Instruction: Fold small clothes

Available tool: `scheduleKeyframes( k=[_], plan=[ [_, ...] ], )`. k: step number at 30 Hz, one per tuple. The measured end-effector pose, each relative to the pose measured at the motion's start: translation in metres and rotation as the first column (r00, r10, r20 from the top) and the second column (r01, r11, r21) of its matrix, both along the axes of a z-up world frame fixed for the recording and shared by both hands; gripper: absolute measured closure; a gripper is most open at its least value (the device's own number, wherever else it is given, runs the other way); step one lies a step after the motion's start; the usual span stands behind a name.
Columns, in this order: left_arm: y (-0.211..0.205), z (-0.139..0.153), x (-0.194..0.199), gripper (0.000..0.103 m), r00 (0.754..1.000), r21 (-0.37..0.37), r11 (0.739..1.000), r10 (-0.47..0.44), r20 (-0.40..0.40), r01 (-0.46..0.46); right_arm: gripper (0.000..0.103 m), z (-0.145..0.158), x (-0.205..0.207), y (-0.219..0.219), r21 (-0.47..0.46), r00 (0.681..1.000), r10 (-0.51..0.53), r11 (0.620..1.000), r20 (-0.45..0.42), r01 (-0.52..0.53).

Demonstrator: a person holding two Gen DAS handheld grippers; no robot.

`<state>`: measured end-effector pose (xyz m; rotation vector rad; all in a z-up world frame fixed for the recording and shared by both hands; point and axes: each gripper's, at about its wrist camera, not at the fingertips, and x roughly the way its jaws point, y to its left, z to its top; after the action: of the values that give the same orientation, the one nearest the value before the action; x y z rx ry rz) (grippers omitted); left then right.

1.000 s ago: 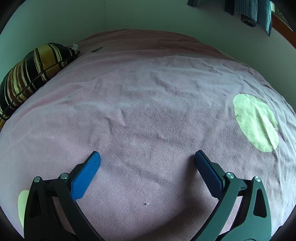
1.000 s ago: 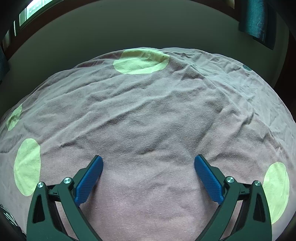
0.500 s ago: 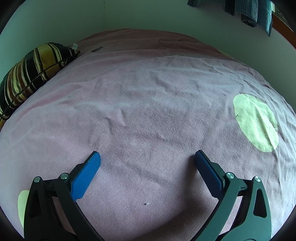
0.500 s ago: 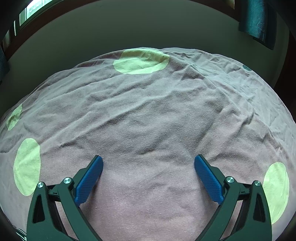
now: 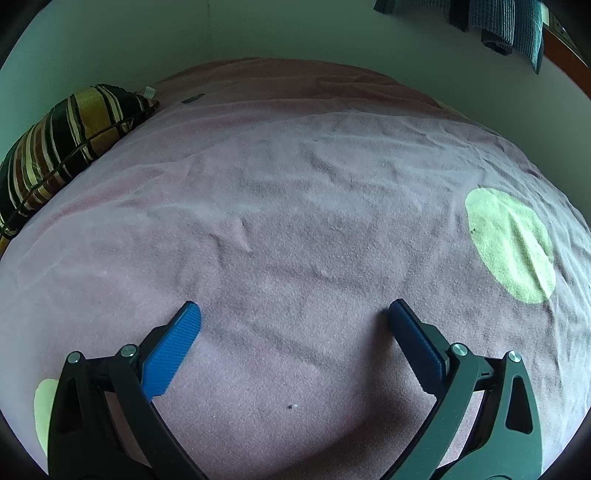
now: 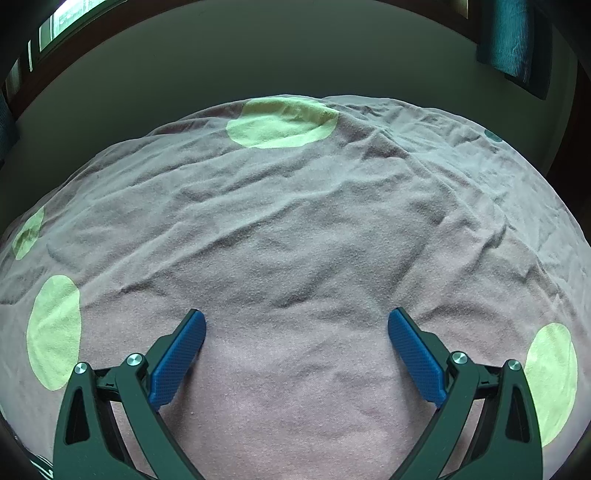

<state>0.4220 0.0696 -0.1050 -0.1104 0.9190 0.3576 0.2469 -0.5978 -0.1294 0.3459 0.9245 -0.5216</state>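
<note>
No small garment shows in either view. My left gripper (image 5: 293, 314) is open and empty, low over a pink bedspread (image 5: 295, 221) with pale green dots. My right gripper (image 6: 295, 321) is also open and empty, low over the same wrinkled bedspread (image 6: 295, 240). Both pairs of blue pads stand wide apart with only bedspread between them.
A striped black-and-yellow pillow (image 5: 62, 147) lies at the far left of the bed by the wall. Dark teal cloth (image 5: 498, 22) hangs on the wall at top right. A teal curtain (image 6: 513, 40) hangs at the right wrist view's top right. Walls border the bed's far edges.
</note>
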Motion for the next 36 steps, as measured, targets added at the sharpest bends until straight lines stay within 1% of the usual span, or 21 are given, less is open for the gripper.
scheduleKeyframes(
  k=[1, 2, 4, 6, 8, 10, 27, 30, 36],
  plan=[
    [-0.0011, -0.0026, -0.0008, 0.002, 1.0, 0.003, 1.0, 0.0, 0.0, 0.0, 0.004, -0.0008, -0.0035, 0.0024, -0.006, 1.0, -0.002, 1.0, 0.01, 0.002],
    [-0.0009, -0.0037, 0.0006, 0.002, 1.0, 0.002, 1.0, -0.001, 0.001, 0.001, 0.004, 0.002, 0.0049, -0.0022, -0.008, 1.0, 0.006, 1.0, 0.006, -0.006],
    [-0.002, -0.0032, 0.0007, 0.002, 1.0, 0.0, 1.0, -0.001, 0.0, 0.001, 0.004, 0.0041, 0.0022, -0.0013, -0.004, 1.0, 0.004, 1.0, -0.003, -0.004],
    [0.0008, -0.0017, 0.0002, 0.002, 1.0, 0.002, 1.0, -0.001, 0.001, 0.001, 0.004, -0.0002, 0.0005, -0.0002, -0.004, 1.0, 0.002, 1.0, 0.006, -0.002],
    [0.0008, -0.0029, 0.0002, 0.002, 1.0, -0.001, 1.0, -0.001, 0.003, 0.001, 0.004, 0.0054, 0.001, -0.0002, -0.007, 1.0, 0.004, 1.0, 0.004, -0.004],
    [-0.0009, -0.0055, -0.0006, 0.002, 1.0, -0.001, 1.0, -0.001, 0.001, 0.001, 0.004, 0.0009, 0.0006, 0.0003, -0.005, 1.0, 0.002, 1.0, 0.003, -0.002],
    [0.0015, -0.0019, 0.0001, 0.002, 1.0, -0.003, 1.0, -0.001, 0.003, 0.001, 0.004, 0.0016, 0.0009, -0.0003, -0.004, 1.0, 0.007, 1.0, 0.004, -0.007],
    [-0.0004, -0.0074, -0.0032, 0.002, 1.0, -0.005, 1.0, -0.001, 0.005, 0.001, 0.004, 0.0026, 0.0004, -0.0002, -0.007, 1.0, 0.008, 1.0, 0.001, -0.008],
    [0.0016, -0.0038, -0.0014, 0.002, 1.0, -0.005, 1.0, -0.001, 0.005, 0.001, 0.004, 0.0014, 0.0001, -0.0005, -0.005, 1.0, 0.009, 1.0, 0.003, -0.009]
  ],
)
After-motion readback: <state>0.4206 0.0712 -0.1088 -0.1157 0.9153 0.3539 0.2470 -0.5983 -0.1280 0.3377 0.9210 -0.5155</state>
